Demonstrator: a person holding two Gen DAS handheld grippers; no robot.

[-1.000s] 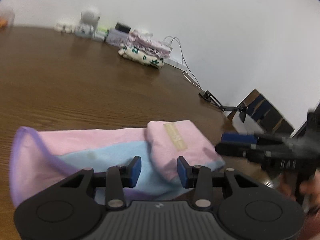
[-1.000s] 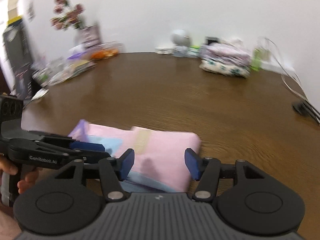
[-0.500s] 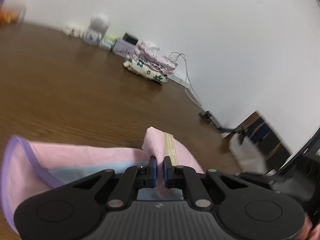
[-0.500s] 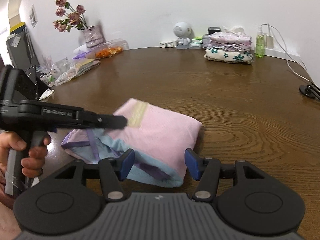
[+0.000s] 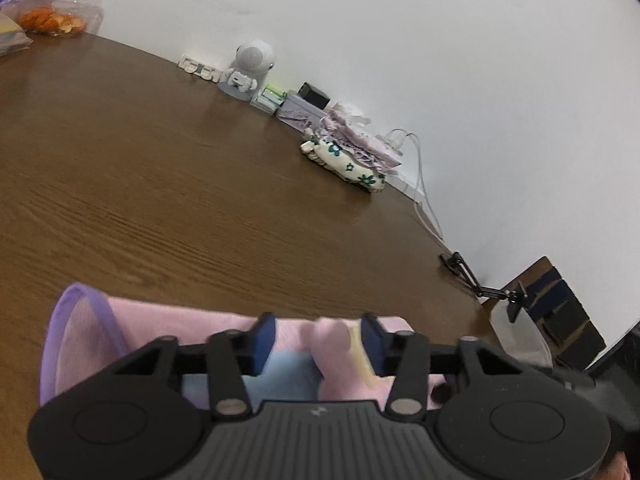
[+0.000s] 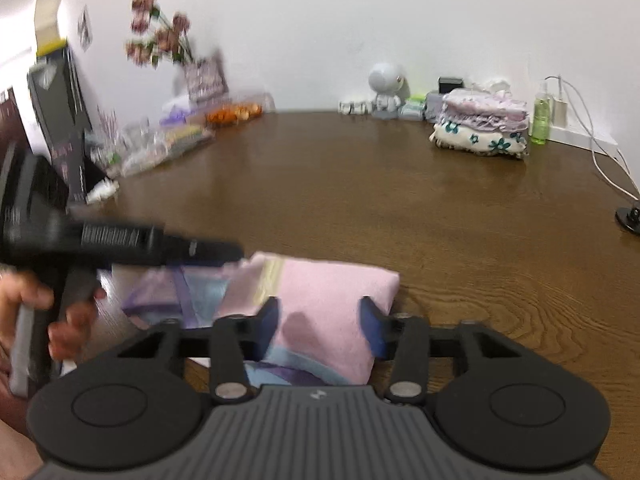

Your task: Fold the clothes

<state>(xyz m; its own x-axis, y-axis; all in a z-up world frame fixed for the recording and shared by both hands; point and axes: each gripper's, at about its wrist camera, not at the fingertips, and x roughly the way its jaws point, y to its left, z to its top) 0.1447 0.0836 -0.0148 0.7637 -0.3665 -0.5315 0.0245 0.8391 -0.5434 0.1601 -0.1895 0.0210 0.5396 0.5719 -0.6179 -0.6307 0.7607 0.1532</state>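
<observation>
My left gripper [image 5: 318, 344] has just been opening, its jaws now apart around a pink fold without pressing it; my right gripper [image 6: 320, 330] has just been closing, yet its pads flank the pink garment [image 6: 324, 292] loosely too. The garment lies half-folded at the near edge of the desk [image 6: 380, 200], the stack of folded clothes [image 6: 480, 128] at the far edge. With neither tool clamping, I judge the raised flap may spring open, or drag and bunch when I pull away.

a home: wooden table [image 6: 360, 200], flower vase [image 6: 200, 76], folded laundry [image 6: 480, 124]
</observation>
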